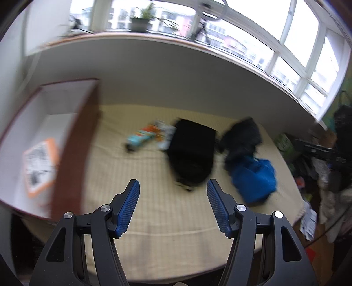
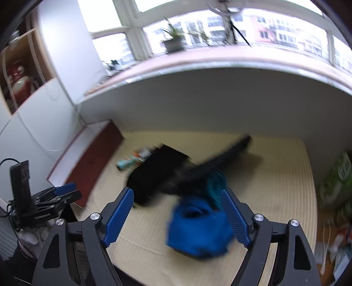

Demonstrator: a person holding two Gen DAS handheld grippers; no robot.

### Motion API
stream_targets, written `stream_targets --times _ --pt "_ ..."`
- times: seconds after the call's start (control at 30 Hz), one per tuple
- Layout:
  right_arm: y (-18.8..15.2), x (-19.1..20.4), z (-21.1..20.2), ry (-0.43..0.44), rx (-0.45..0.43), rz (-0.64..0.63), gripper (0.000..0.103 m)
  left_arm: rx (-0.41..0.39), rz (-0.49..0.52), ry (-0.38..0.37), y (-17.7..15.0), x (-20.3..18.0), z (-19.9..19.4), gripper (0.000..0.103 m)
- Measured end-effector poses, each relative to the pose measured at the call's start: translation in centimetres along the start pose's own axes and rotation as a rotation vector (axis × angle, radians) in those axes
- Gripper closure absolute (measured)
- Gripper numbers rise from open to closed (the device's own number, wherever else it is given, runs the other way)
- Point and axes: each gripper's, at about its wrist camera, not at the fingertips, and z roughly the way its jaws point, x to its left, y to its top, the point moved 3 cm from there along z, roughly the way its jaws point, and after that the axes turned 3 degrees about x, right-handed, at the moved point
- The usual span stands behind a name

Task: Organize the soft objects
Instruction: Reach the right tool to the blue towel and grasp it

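Observation:
On a beige bed [image 1: 132, 171] lie a black bag [image 1: 191, 151], a dark crumpled garment [image 1: 242, 136] and a blue garment [image 1: 255, 178]. My left gripper [image 1: 173, 183] hovers open above the bed's near half, in front of the bag, with nothing between its fingers. In the right wrist view my right gripper [image 2: 177, 192] is open above the blue garment [image 2: 198, 228]; its pads do not press on it. A blurred dark garment [image 2: 220, 158] streaks behind it, beside the black bag [image 2: 154, 176]. The left gripper [image 2: 66, 191] shows at the far left.
A red-brown box [image 1: 66, 123] with a white inside stands at the bed's left. Small colourful packets [image 1: 149, 134] lie left of the bag. A windowsill with a potted plant [image 1: 140, 19] runs behind. Clutter [image 1: 325, 167] fills the floor on the right.

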Motion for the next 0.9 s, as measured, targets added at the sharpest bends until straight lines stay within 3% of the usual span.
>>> stream_targets --times 0.27,0.43,0.67,0.83,0.9 --pt "-3.2 -5.2 3.1 0.034 0.117 0.134 0.025 0.119 0.085 -0.114 -1.2 -7.3 5.4 0.040" --pt "-4.0 -5.6 4.6 0.061 0.160 0.141 0.025 0.178 0.095 -0.177 -1.5 -9.7 7.8 0.040" --pt "-4.8 -5.9 6.6 0.117 0.225 0.173 0.025 0.243 0.128 -0.207 -2.0 -11.7 9.9 0.040" --pt "-5.0 -5.7 7.4 0.158 0.255 0.194 0.036 0.269 0.157 -0.222 -2.3 -13.1 11.1 0.040" --pt "-5.2 -5.5 7.9 0.178 0.270 0.208 0.048 0.276 0.158 -0.237 -2.5 -13.4 11.2 0.041"
